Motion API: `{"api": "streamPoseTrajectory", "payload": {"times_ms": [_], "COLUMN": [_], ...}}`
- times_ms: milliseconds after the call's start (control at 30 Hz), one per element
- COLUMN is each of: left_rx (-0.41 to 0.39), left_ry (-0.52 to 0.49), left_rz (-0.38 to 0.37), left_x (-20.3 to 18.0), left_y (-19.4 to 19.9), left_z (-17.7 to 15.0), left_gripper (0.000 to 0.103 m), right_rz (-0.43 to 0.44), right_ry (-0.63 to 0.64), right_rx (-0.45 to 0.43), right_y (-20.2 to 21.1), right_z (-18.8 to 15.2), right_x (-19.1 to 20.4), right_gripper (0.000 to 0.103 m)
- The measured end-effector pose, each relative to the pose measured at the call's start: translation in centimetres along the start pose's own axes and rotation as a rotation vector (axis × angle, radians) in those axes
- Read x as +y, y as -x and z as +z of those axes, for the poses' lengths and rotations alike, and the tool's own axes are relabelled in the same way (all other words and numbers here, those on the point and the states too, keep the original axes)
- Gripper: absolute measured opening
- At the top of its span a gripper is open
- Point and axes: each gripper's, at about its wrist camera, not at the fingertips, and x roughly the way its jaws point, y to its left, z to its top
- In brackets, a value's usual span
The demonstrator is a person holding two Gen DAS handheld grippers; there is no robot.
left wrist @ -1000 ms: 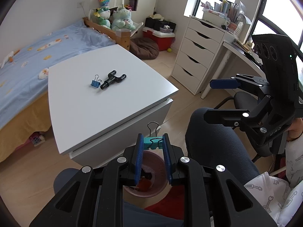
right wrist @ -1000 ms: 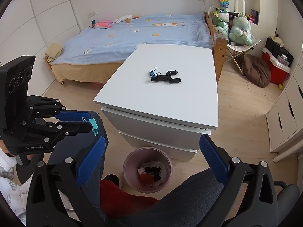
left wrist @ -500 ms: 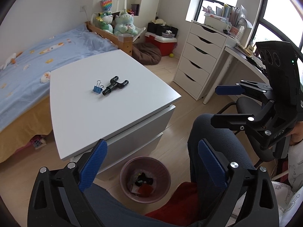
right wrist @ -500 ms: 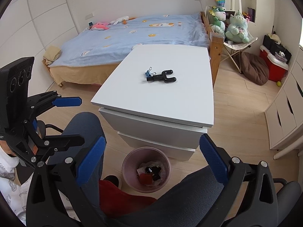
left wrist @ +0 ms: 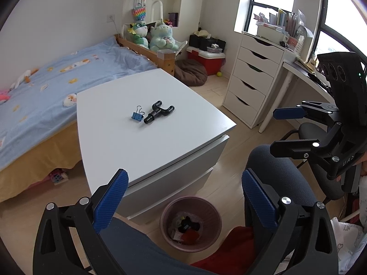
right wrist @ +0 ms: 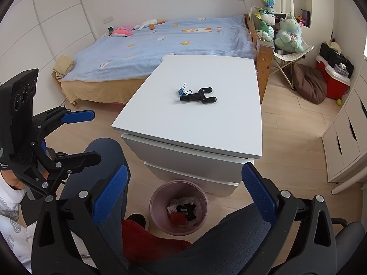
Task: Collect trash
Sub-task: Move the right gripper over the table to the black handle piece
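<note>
Trash (left wrist: pixel 158 112) on white table (left wrist: pixel 137 151), well beyond both wide-open, empty tongs (left wrist: pixel 183 197).

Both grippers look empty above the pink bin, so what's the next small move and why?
Probably reach the left gripper toward the small blue binder clip on the white table. Its jaws have just been opening and hold nothing. The clip and the black forked plastic part beside it are all that's left there, and the pink round bin sits below.
</note>
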Motion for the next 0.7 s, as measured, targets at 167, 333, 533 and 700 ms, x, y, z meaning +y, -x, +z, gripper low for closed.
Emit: {"api": "streamPoseTrajectory", "payload": {"times_ms": [167,333,533,700], "left_rx": [-0.024,-0.043,-0.05,-0.051], "left_ry": [0.013,0.034,0.073,0.097], "left_rz": [0.04,0.079,0.09,0.089], "left_x": [1.2,2.5,4.2,5.4], "left_y": [0.3,0.4,0.2,-0.2], "left_z": [0.6,1.4,2.1,2.5], "left_gripper": [0.095,0.095,0.095,0.095], "right_rz": [-0.001,-0.008,-0.019,-0.027], "right_ry": [0.004,0.02,0.045,0.073], "right_rx": [0.002,0.007,0.024,0.059], "right_y": [-0.2,-1.1,-3.5,-6.5], "right_z": [1.2,3.5,6.7,9.6], "right_x": [0.0,-0.1,-0.2,-0.4], "right_gripper": [0.098,0.098,0.098,0.098]}}
